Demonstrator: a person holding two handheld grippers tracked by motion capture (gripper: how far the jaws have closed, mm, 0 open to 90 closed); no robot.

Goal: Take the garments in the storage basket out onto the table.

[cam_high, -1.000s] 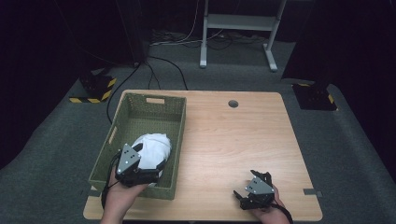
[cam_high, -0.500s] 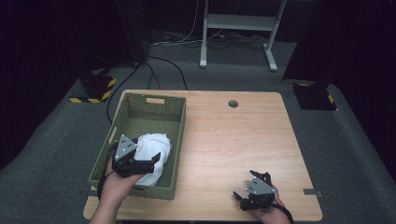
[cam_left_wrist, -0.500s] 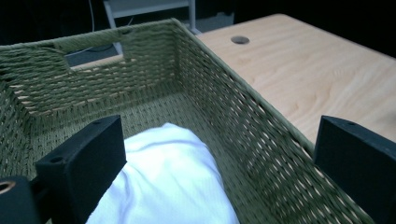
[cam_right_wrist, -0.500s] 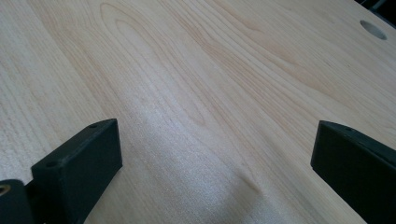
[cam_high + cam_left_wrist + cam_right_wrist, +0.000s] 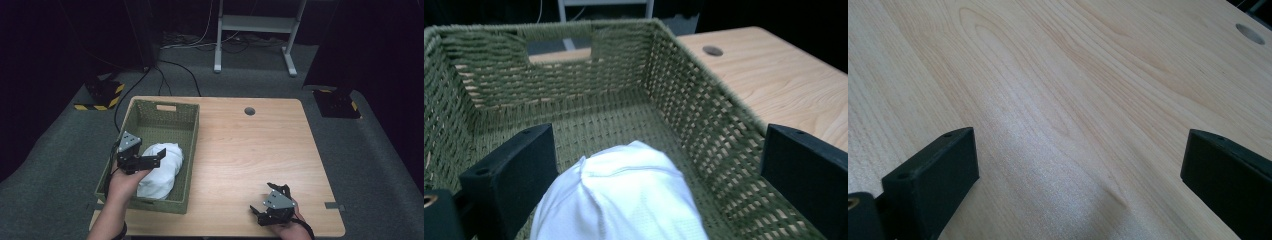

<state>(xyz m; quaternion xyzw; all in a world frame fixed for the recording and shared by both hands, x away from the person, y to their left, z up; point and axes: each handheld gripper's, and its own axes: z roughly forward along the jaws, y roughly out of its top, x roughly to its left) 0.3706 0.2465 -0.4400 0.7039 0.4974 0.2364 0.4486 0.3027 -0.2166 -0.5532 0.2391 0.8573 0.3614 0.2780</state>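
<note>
- Basket (image 5: 165,116) is being taken as the landmark: it is standing on the left part of the table (image 5: 260,150), and the white cloth (image 5: 159,171) is lying bunched inside it, toward its near end and nearer its right wall.
- The left gripper (image 5: 149,161) is being held over the basket's near left part, just above the cloth; its jaws are being kept spread wide, one to each side of the cloth's rounded top, and nothing is being pinched.
- In the left gripper view the cloth (image 5: 616,200) is being framed between the jaws, with the basket's far wall and its handle slot (image 5: 559,47) beyond.
- The step in hand is being judged as a reach to pick the cloth out of the basket.
- For a good grip, the gripper is best being lowered straight down until the jaw tips are sitting below the bulge, so that a thick fold is being gathered rather than a thin skin of fabric.
- The basket's right wall is being kept clear of the outer jaw; catching the weave is likely to drag the basket along.
- Closing is best being done slowly, with the cloth centred, and lifting only once the fabric is being felt to hold.
- The right gripper (image 5: 264,212) is being held well to the right of the basket, low over bare table near its front edge; its jaws are also being kept wide apart and empty.
</note>
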